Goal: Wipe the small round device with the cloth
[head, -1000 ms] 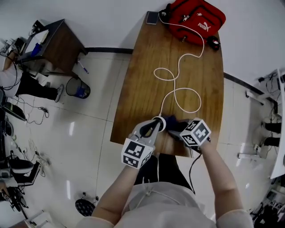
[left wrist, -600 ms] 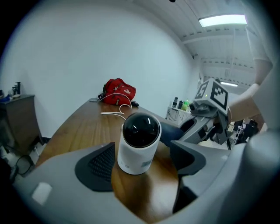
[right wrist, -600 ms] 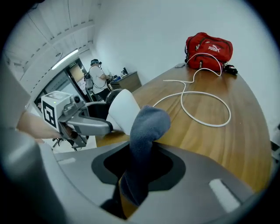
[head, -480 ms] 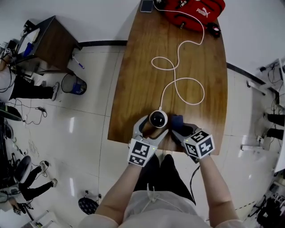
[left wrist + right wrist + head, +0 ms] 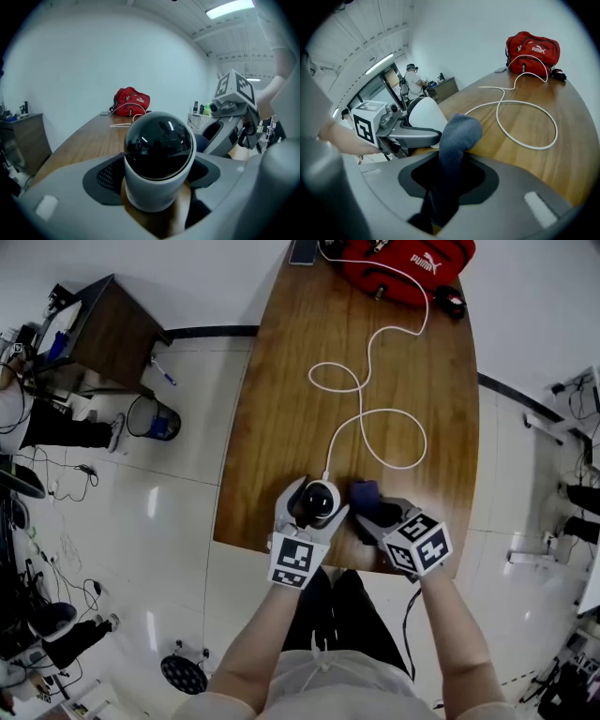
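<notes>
The small round device (image 5: 322, 498), a white body with a glossy black dome, stands at the near edge of the wooden table (image 5: 281, 409). My left gripper (image 5: 317, 501) is shut on it, one jaw on each side of the white body (image 5: 159, 159). A white cable (image 5: 375, 427) runs from the device across the table. My right gripper (image 5: 370, 512) is shut on a dark blue cloth (image 5: 364, 491), just right of the device. The cloth's (image 5: 457, 136) free end sticks out past the jaws and lies close to the device's white side (image 5: 423, 115).
A red bag (image 5: 403, 263) and a phone (image 5: 302, 251) lie at the table's far end, where the cable leads. Left of the table, on the tiled floor, are a dark side table (image 5: 103, 324) and a waste bin (image 5: 155, 418). The person's knees are below the near edge.
The device between the left jaws went from tilted to upright and sits slightly further left. The cable's loops shifted with it. The right gripper with the cloth stays beside it.
</notes>
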`<state>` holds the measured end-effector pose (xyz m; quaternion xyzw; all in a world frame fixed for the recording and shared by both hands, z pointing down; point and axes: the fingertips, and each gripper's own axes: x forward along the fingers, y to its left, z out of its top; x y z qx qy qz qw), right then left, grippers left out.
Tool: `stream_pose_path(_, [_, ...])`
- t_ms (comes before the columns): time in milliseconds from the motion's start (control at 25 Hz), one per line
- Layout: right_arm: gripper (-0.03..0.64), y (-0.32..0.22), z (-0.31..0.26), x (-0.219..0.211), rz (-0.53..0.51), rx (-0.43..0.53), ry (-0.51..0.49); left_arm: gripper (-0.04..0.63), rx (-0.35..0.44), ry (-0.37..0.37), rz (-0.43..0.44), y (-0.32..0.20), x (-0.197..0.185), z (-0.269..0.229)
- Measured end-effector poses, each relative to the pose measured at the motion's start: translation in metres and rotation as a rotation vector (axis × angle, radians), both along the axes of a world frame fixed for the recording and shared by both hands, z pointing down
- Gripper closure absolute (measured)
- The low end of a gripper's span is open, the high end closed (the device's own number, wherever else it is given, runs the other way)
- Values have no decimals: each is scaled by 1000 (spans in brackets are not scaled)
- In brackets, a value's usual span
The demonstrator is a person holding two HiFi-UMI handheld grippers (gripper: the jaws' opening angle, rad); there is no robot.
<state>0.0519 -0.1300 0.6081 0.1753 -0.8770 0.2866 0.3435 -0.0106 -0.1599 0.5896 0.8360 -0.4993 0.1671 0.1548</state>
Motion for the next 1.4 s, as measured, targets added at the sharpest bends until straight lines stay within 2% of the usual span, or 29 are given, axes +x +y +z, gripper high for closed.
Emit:
stream_pose_path(120, [500,-4,1,6,21,-5,-5,218,-29,-4,-9,0,1,3])
stream_pose_path(240, [500,-2,1,15,24,-7,16,219,-52,48,-2,4,2,-8])
stream_pose_path(400, [501,-1,-8,22,-1,23,53,219,-31,121,70,9,10,-61])
stream_pose_path(520, [500,3,-31,20,-24,49,43,219,-5,154,122,13,24,-111])
stream_pose_path(640, [500,-7,-63,5,-26,102,5,219,37,154,163,7,31,-156])
stream_pose_path(760, [500,-9,-100,-15,-47,162,-37,218,67,144,182,2,34,-179])
stream_pose_path(880, [500,2,-124,-21,-81,226,-16,218,73,126,175,-1,35,-184])
stream_pose_path(1000, [500,17,-133,-19,-120,266,8,218,65,144,161,0,36,-189])
stream_pose_path(1240, [500,50,-125,-24,-164,228,-31,220,56,142,178,2,47,-189])
stream_pose_path(1400, [500,40,-106,-15,-76,170,-12,222,52,179,203,9,57,-195])
